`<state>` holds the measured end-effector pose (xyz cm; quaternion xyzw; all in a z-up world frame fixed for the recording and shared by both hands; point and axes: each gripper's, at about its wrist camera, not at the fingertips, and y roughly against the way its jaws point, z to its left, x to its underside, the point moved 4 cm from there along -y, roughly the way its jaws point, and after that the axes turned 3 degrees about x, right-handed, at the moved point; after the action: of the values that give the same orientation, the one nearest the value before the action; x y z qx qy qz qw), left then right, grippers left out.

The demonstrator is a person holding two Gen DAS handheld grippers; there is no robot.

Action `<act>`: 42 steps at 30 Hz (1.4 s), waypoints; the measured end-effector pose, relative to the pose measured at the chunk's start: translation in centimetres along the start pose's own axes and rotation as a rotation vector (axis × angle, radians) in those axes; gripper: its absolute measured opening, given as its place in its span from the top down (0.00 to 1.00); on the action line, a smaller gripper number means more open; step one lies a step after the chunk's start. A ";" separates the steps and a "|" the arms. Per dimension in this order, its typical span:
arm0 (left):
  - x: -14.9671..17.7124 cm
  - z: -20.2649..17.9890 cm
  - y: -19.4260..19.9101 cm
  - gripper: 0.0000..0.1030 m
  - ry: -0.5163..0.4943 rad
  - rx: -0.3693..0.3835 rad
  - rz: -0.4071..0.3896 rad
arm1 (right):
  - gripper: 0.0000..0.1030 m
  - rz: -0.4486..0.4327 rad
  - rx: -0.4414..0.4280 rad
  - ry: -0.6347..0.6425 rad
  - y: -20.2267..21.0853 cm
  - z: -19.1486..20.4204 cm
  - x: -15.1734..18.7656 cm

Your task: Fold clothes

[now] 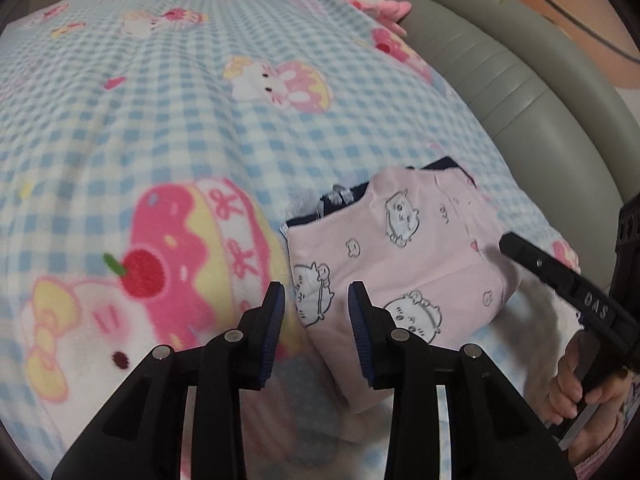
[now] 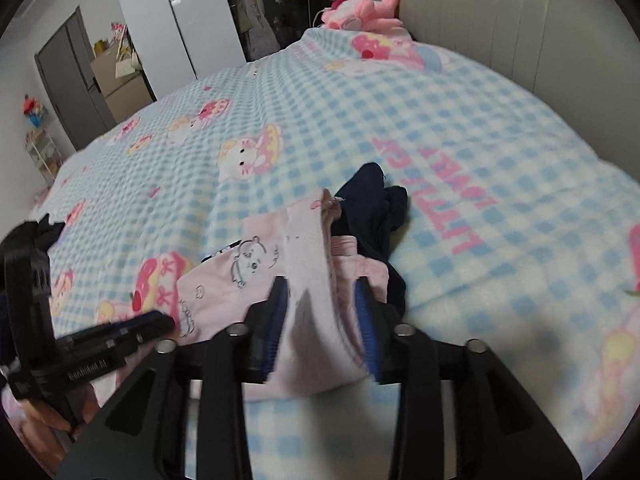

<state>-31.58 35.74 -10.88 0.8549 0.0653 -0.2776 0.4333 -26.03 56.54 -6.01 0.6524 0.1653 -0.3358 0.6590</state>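
- The pink garment (image 1: 404, 248), soft knit printed with small outlined cartoon animals, lies on the bed as a compact, roughly square bundle with a dark navy piece (image 2: 376, 208) showing at its far edge.
- From the right wrist view we see a flap of the pink cloth standing up between our right gripper (image 2: 322, 312) fingers; they stand apart around it, and we cannot tell whether they pinch it.
- Our left gripper (image 1: 316, 304) hovers just over the near corner of the bundle, fingers apart and holding nothing.
- We judge a fold is in hand: the raised flap fits either a layer being laid over or one just let go. If laid over, the edges need to meet squarely and the limp cloth needs smoothing.
- The navy cloth looks bunched and wrinkled, thinner than the pink.
- Beneath is a fleecy blanket (image 1: 160, 120) in blue and white checks with pink cartoon prints, fuzzy and slightly rumpled.
- Further out, a pink plush toy (image 2: 360, 14) rests by the padded grey headboard (image 1: 520, 80).
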 end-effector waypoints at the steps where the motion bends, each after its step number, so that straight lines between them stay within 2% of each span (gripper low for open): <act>1: -0.3 0.3 0.8 0.66 -0.001 -0.006 -0.010 | 0.52 -0.001 0.015 0.016 0.4 0.5 0.0; 3: -0.8 1.1 2.8 0.60 -0.005 -0.022 -0.034 | 0.47 -0.002 0.023 0.036 1.2 1.5 -0.2; 4: -1.1 1.5 3.8 0.57 -0.008 -0.031 -0.045 | 0.42 0.002 0.017 0.038 1.7 2.0 -0.3; 6: -1.6 2.3 5.8 0.48 -0.012 -0.047 -0.069 | 0.36 0.009 -0.003 0.034 2.4 3.1 -0.4; 9: -2.4 3.5 8.8 0.43 -0.019 -0.071 -0.104 | 0.26 0.015 -0.030 0.047 3.4 5.6 -0.7; 10: -2.5 4.2 9.9 0.42 -0.016 -0.084 -0.118 | 0.24 0.016 -0.038 0.054 3.6 6.6 -0.7; 12: -2.7 6.0 12.2 0.33 0.002 -0.120 -0.147 | 0.21 0.017 -0.059 0.073 4.0 9.2 -0.8; 16: -2.7 10.3 17.2 0.29 0.074 -0.205 -0.205 | 0.09 0.032 -0.130 0.097 4.7 15.1 -0.3; 18: -2.6 12.4 19.8 0.25 0.107 -0.246 -0.231 | 0.08 0.034 -0.181 0.123 5.1 18.4 0.0; 24: -1.5 17.6 27.1 0.23 0.141 -0.359 -0.288 | 0.03 0.014 -0.199 0.212 6.4 27.6 1.4; 27: -0.4 19.7 30.6 0.21 0.160 -0.386 -0.310 | 0.03 -0.023 -0.176 0.228 7.6 31.4 2.3; 30: 0.7 20.9 33.6 0.19 0.145 -0.420 -0.324 | 0.02 -0.023 -0.169 0.249 8.8 34.8 3.3; 34: 2.7 21.5 36.8 0.15 0.119 -0.442 -0.339 | 0.01 -0.031 -0.115 0.247 10.7 37.6 4.4; 42: 8.9 21.1 40.7 0.14 0.111 -0.473 -0.345 | 0.01 -0.065 -0.046 0.241 15.3 39.7 8.3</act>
<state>-18.59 -6.91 3.11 0.7204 0.2961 -0.2773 0.5625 -18.70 14.93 3.75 0.6670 0.2720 -0.2723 0.6379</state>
